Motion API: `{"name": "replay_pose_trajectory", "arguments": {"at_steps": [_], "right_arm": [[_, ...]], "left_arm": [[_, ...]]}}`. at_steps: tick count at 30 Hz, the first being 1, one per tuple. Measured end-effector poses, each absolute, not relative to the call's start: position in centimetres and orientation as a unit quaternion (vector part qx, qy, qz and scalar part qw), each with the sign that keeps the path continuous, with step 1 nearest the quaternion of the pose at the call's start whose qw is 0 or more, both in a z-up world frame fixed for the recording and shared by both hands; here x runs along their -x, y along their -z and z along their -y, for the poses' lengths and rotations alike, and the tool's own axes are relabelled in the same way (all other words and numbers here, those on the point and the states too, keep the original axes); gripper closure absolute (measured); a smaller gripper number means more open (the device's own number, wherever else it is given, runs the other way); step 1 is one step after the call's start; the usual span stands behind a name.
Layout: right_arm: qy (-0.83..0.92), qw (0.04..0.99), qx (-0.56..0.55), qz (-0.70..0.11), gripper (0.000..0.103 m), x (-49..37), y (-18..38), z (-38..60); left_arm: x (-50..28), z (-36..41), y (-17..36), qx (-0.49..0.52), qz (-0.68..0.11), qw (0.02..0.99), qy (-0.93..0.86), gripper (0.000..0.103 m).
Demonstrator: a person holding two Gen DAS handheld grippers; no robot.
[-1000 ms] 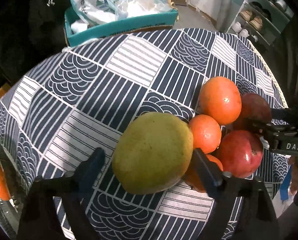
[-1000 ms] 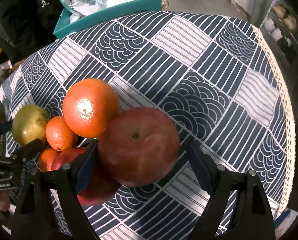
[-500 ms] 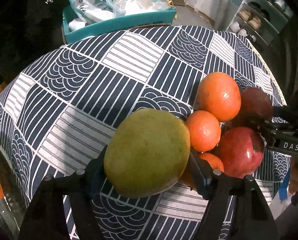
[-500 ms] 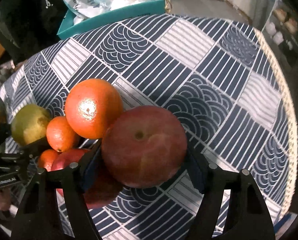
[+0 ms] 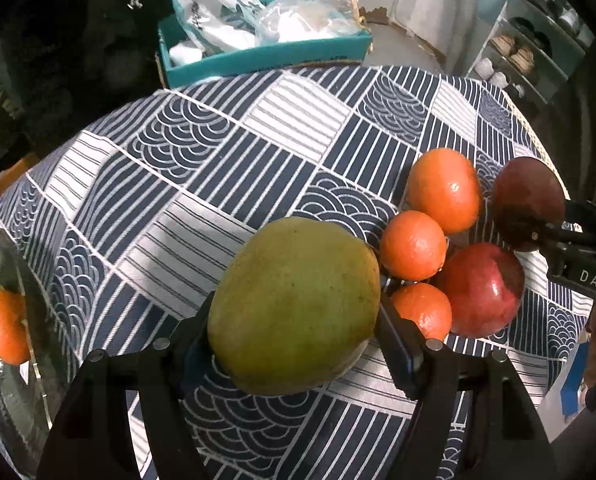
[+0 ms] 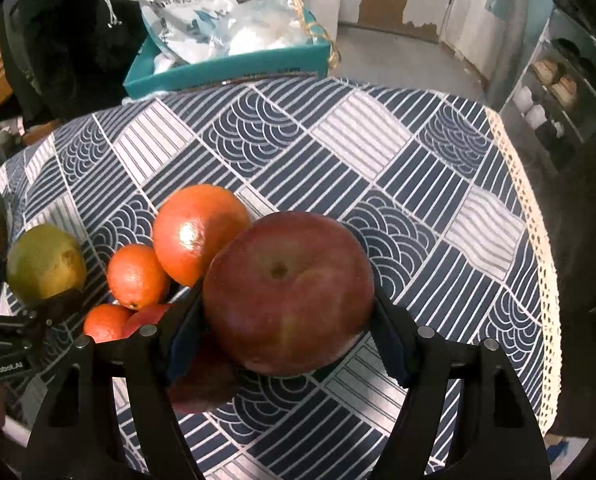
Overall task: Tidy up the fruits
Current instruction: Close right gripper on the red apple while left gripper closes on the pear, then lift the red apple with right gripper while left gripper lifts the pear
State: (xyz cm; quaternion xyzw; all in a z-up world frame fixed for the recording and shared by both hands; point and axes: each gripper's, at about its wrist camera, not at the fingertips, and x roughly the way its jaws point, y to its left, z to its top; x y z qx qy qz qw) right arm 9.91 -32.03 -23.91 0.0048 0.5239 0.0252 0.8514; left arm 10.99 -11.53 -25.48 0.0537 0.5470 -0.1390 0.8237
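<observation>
Left gripper [image 5: 294,344] and right gripper [image 6: 288,332], fingers clamped.

Looks like a lived-in home, likely a dining corner: round tabletop [image 6: 477,216] under a navy-and-white patterned cloth with lace trim, teal box [image 5: 266,56] stuffed with plastic food bags [image 6: 186,12] just beyond, open shelving [image 5: 537,48] with bowls and cups, wall paint peeling near the floor.

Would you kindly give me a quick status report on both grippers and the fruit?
Left gripper shut on green mango. Right gripper shut on red apple. Three oranges and another red apple remain clustered on tablecloth. Nothing in the way.
</observation>
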Motion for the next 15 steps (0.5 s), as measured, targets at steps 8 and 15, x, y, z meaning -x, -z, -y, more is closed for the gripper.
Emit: {"name": "replay_pose_trajectory", "arguments": {"at_steps": [8, 15], "right_arm": [[-0.023, 0.87, 0.003, -0.492, 0.028, -9.0, 21.5, 31.4], [-0.03, 0.888, 0.004, -0.46, 0.028, -8.4, 18.6, 30.7]], "left_arm": [[-9.9, 11.1, 22.3, -0.042, -0.519, 0.843, 0.137, 0.028], [-9.1, 10.4, 19.7, -0.036, -0.501, 0.855, 0.132, 0.028]]}}
